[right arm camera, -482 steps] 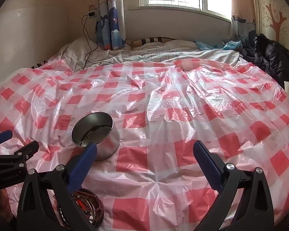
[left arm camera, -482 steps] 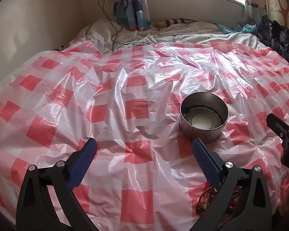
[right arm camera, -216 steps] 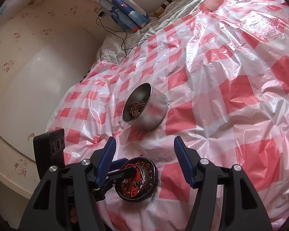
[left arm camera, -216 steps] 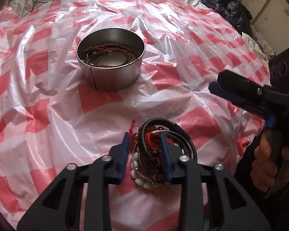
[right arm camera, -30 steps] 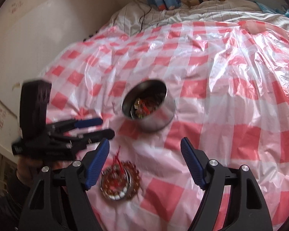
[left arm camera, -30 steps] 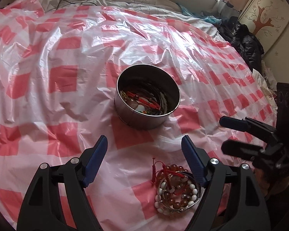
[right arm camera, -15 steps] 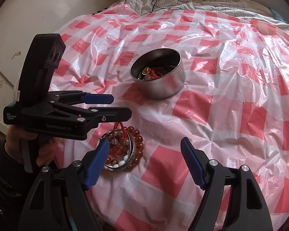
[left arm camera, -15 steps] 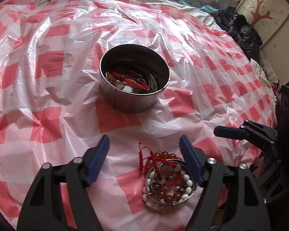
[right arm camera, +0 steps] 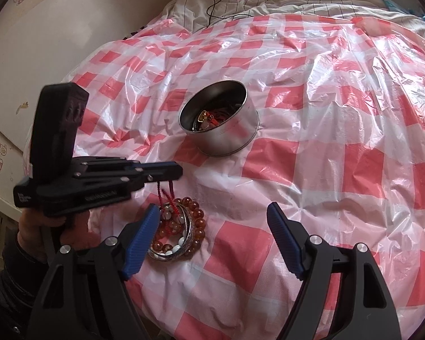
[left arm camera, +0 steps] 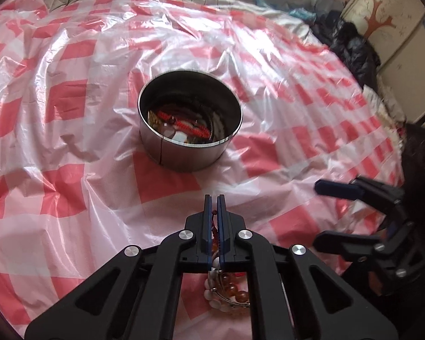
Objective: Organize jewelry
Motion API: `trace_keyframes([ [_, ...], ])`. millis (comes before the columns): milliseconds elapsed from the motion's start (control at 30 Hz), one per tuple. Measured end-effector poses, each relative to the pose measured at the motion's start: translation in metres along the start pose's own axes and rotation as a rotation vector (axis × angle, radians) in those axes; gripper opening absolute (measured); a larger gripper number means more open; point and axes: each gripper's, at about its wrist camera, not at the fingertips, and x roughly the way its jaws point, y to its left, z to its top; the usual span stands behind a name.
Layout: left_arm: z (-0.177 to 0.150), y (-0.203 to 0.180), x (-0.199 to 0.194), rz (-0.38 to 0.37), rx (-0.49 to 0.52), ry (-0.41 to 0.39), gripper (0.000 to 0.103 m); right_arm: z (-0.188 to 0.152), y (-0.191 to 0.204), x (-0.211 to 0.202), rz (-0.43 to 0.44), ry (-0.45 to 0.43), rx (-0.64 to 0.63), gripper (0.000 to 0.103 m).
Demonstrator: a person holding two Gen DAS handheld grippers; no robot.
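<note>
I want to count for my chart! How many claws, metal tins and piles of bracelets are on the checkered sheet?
Claws: 2, the left claw and the right claw
Metal tin: 1
Bracelet pile: 1
Total: 4

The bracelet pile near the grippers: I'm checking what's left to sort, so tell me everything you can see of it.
The bracelet pile is a loose heap on the checked plastic sheet, short of the metal tin. It holds amber-coloured glassy beads, white beads, a silvery bangle and a red knotted cord. The cord rises from the heap into the left gripper, whose jaws have just closed on it. The right gripper stands open beside the pile, not touching it.
</note>
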Motion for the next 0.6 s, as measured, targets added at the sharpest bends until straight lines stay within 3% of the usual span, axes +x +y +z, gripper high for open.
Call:
trace_keyframes([
  [233,0.009,0.017,-0.023,-0.098,-0.083,-0.086,0.003,0.000,0.004,0.006,0.005,0.020,-0.018,0.075],
  [433,0.009,0.015,-0.021,-0.098,-0.078,-0.074,0.003,-0.005,0.017,0.018,0.008,0.067,-0.086,0.075],
  [600,0.012,0.018,-0.035,-0.112,-0.097,-0.148,0.003,-0.010,0.028,0.022,0.018,0.084,-0.134,0.075],
])
